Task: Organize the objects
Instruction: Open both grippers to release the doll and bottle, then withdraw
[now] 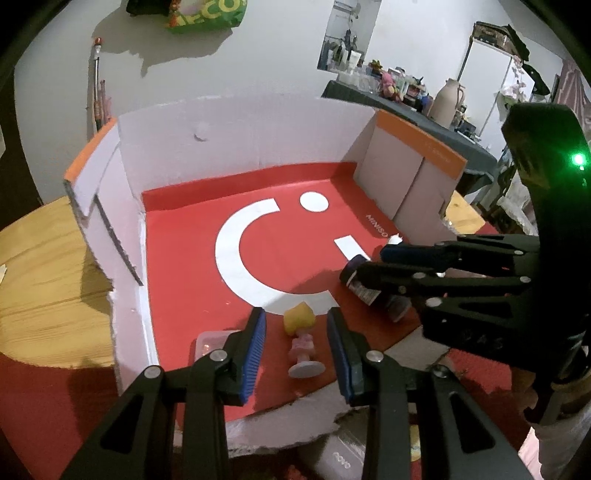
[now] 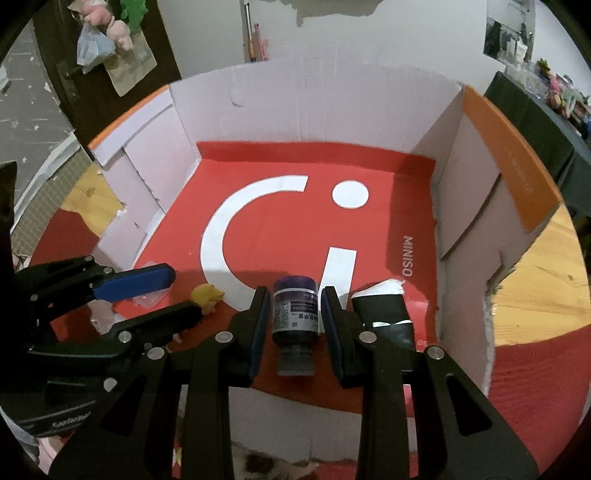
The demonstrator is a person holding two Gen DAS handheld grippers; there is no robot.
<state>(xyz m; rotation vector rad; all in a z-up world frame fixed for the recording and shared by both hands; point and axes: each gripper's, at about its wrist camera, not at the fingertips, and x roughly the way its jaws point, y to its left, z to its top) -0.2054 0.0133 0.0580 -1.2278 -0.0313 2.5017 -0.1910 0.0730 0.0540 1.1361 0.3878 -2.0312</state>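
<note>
Cardboard box (image 2: 325, 110) on wooden table (image 2: 535, 273)

A wooden table (image 1: 48, 295) lies under a red cloth (image 2: 532, 373) that covers part of it. On the pale wall (image 1: 280, 55) behind hang a green snack bag (image 1: 207, 14) and some pens or sticks (image 1: 98, 85) fixed upright. To the right stands a side table with a dark cloth (image 1: 436, 125) crowded with small items, among them a beige jug (image 1: 448, 101) and a pink plush toy (image 1: 388, 81). A picture (image 1: 349, 33) is pinned to the wall above it. In the right wrist view a dark door (image 2: 122, 66) carries a plastic bag (image 2: 94, 46) and pink plush toys (image 2: 120, 33).
</note>
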